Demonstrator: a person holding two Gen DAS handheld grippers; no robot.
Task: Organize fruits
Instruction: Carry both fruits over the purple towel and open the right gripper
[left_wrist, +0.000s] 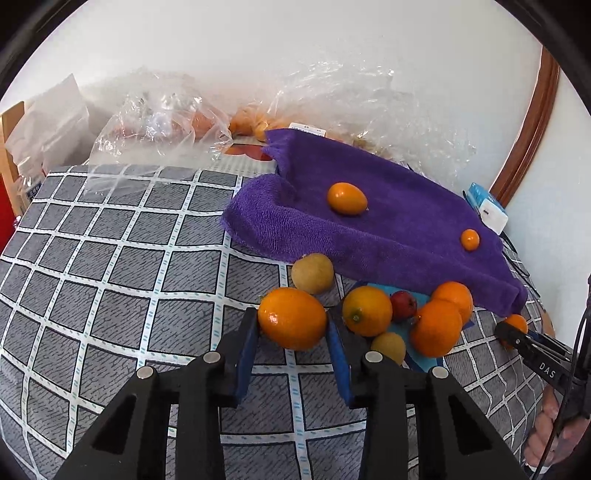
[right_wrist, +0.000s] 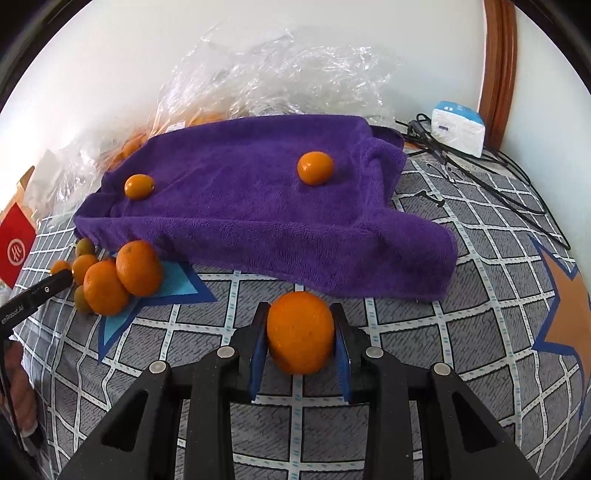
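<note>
My left gripper (left_wrist: 292, 325) is shut on an oval kumquat (left_wrist: 291, 318) just above the checked cloth, beside a pile of fruit (left_wrist: 424, 317) on a blue star patch: kumquats, mandarins, a small red fruit (left_wrist: 403, 305) and yellowish round fruits (left_wrist: 312, 273). My right gripper (right_wrist: 300, 332) is shut on a mandarin (right_wrist: 300, 332) in front of the purple towel (right_wrist: 258, 206). Two kumquats lie on the towel (right_wrist: 139, 187) (right_wrist: 315, 167). The right gripper also shows in the left wrist view (left_wrist: 511, 330) at the right, holding its orange fruit.
Clear plastic bags (left_wrist: 159, 122) with more orange fruit lie behind the towel by the wall. A white and blue box (right_wrist: 458, 129) and black cables (right_wrist: 480, 173) sit at the back right. A red box (right_wrist: 16, 247) stands at the left edge. An orange star patch (right_wrist: 565, 325) is at the right.
</note>
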